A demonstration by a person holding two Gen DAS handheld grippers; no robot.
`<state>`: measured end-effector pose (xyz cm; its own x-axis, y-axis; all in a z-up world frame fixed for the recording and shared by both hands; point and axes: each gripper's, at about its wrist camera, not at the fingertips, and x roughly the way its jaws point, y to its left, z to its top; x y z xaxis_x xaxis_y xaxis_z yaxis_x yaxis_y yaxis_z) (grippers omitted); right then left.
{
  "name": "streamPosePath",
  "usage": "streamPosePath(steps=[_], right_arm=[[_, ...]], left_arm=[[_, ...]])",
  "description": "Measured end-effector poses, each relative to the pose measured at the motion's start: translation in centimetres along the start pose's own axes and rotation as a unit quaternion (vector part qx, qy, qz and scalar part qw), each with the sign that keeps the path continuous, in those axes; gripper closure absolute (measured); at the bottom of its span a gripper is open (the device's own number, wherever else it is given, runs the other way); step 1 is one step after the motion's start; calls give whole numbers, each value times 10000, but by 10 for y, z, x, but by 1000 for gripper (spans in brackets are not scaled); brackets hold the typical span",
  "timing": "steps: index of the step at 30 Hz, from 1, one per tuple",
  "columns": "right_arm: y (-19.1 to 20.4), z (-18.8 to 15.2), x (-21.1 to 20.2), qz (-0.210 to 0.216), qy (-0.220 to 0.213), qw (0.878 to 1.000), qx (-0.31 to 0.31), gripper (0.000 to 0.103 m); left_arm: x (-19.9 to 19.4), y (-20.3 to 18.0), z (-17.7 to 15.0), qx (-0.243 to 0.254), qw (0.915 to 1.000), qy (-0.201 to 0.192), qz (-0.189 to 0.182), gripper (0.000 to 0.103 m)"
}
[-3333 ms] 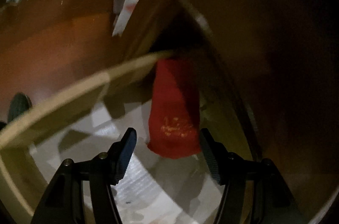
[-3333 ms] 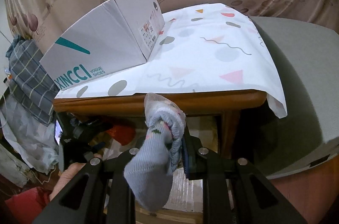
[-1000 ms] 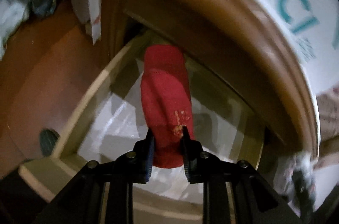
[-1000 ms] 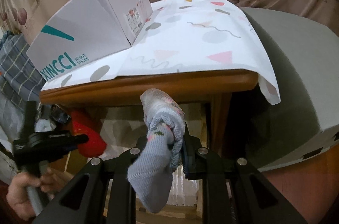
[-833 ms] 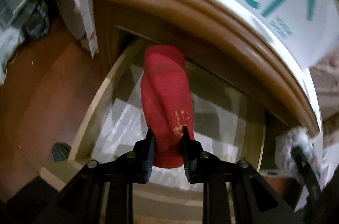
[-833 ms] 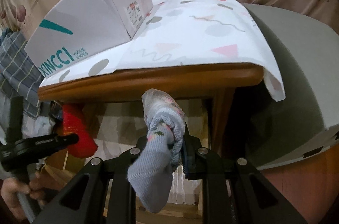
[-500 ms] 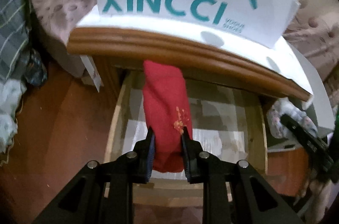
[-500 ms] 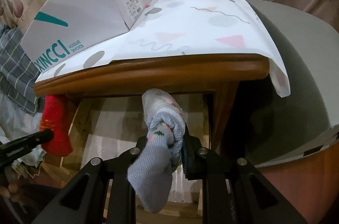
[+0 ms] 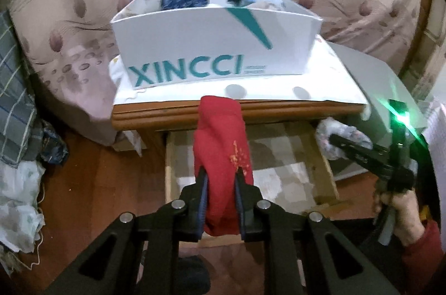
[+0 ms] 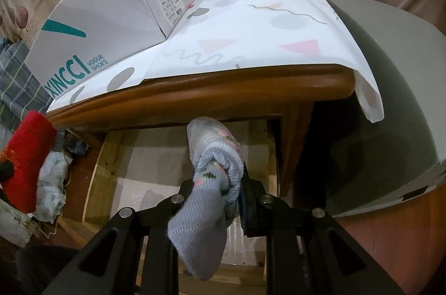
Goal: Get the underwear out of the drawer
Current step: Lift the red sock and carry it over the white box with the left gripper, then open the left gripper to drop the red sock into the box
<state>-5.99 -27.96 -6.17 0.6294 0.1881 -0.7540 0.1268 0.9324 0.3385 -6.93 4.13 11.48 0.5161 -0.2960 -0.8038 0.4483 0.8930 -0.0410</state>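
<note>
A rolled red garment (image 9: 220, 133) with a small yellow mark is pinched in my left gripper (image 9: 220, 172), whose jaws are closing tighter on it. It hangs high above the open wooden drawer (image 9: 320, 164), level with the table edge. My right gripper (image 10: 220, 178) is shut on a grey-blue knitted bundle (image 10: 211, 155) with pink stripes, over the drawer (image 10: 94, 178). In the left wrist view the right gripper (image 9: 334, 140) and its bundle hover at the drawer's right side, held by a hand (image 9: 401, 211). The red garment (image 10: 25, 155) shows at the right wrist view's left edge.
An open white XINCCI shoe box (image 9: 217, 44) with cloth items inside stands on the table's patterned cover (image 10: 251, 30). The brown table edge (image 9: 278, 111) overhangs the drawer. Checked fabric and crumpled bags (image 9: 19, 183) lie left on the floor; a grey surface (image 10: 390, 99) sits right.
My left gripper has risen out of the drawer with the red garment and rolled upright, so the box top now shows. The right gripper has stayed put with its bundle.
</note>
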Motion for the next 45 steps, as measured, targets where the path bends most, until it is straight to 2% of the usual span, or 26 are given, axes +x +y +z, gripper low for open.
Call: streamPosePath(steps=[9,13,18,21,23,27,31,34,38,45], right_arm=[[-1,0,-1,48,-8,10000,44,85],[-1,1,-2,60,-10,10000,55,85],[-1,1,-2,59,-7,10000,54,85],[-2,1,-2,66,-20,10000,70,85],[-2,0,-2,66,-17,9999,76,85],[-1,0,0,58,12,10000,58,85],[-2,1,1,68,32,9999,69,85],[-2,1,1,68,40,9999,83,85],[-2,1,2,53,69,9999,64,85],[1,2,8,39,120,9999,12,85]], left_arm=[[-40,-19,29,252,9988,-406,-89,87],[-69,-9,68,163,9965,-818,-16,86],[-90,11,125,196,9897,-1358,401,86],[-79,26,158,236,9871,-1412,715,86],[-66,35,173,261,9876,-1303,830,86],[-31,56,191,113,9899,-1094,891,86],[4,70,199,-6,9936,-843,751,86],[25,71,203,242,9919,-816,943,86],[49,77,211,80,9921,-748,1000,86],[79,76,219,98,9902,-684,1215,86]])
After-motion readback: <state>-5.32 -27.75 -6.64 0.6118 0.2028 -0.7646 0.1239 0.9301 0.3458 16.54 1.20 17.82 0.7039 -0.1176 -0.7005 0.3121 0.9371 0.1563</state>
